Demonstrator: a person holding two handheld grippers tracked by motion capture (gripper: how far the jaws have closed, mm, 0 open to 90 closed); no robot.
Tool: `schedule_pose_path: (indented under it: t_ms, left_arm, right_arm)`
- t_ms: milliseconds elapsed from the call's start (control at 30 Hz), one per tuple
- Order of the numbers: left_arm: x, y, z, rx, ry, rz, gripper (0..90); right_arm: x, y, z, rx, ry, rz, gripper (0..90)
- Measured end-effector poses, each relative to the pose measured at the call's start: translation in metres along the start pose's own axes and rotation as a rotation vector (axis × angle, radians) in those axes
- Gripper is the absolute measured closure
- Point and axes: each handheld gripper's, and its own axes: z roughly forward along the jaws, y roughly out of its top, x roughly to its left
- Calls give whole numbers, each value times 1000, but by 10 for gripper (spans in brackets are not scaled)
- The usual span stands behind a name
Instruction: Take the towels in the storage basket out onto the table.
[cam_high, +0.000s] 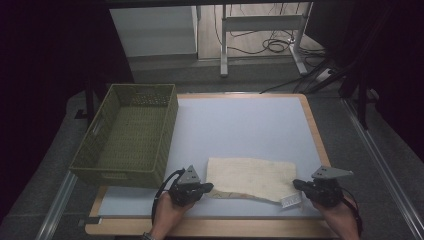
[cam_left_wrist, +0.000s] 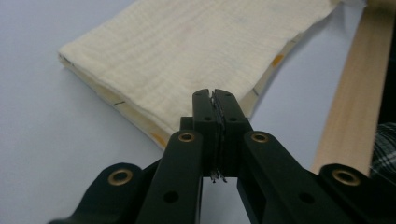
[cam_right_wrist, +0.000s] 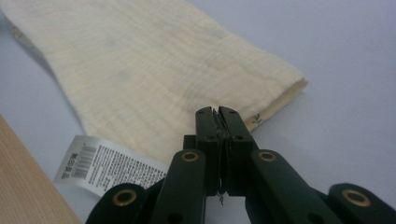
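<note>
While the folded cream muslin cloth (cam_high: 250, 177) lies flat on the pale blue table surface (cam_high: 240, 125), the left gripper (cam_high: 207, 188) pinches its near-left corner, jaws fully closed; the right gripper (cam_high: 298, 184) likewise clamps the near-right corner beside the white label (cam_high: 291, 201).

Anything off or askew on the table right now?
Minor only: the folded cloth lies slightly skewed to the table edge, and its white label sticks out at the near right corner. The basket sits square. No spill or damage.
</note>
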Motion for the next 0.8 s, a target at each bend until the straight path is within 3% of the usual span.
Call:
schedule_pose_path:
  t_ms: [100,233,300,367,433,567,800]
  left_arm:
    - [-3,-5,0,15,-27,-9,887]
    - [-3,-16,15,77,-25,-13,852]
    - [-2,-17,15,61,-35,-20,810]
    - [1,-14,12,24,-36,-31,673]
    - [6,-8,8,0,-16,-42,588]
    - [19,7,11,-15,52,-61,531]
    - [46,36,32,-26,176,-90,552]
  right_arm:
    - [-1,-1,2,3,-3,3,870]
    - [-5,-7,12,43,11,30,806]
    - [-5,-8,12,43,13,29,785]
    - [-6,-9,9,26,13,36,752]
    - [-7,-6,4,10,4,35,713]
    - [-13,3,-1,-8,-23,37,691]
    - [-33,22,17,-33,-67,65,691]
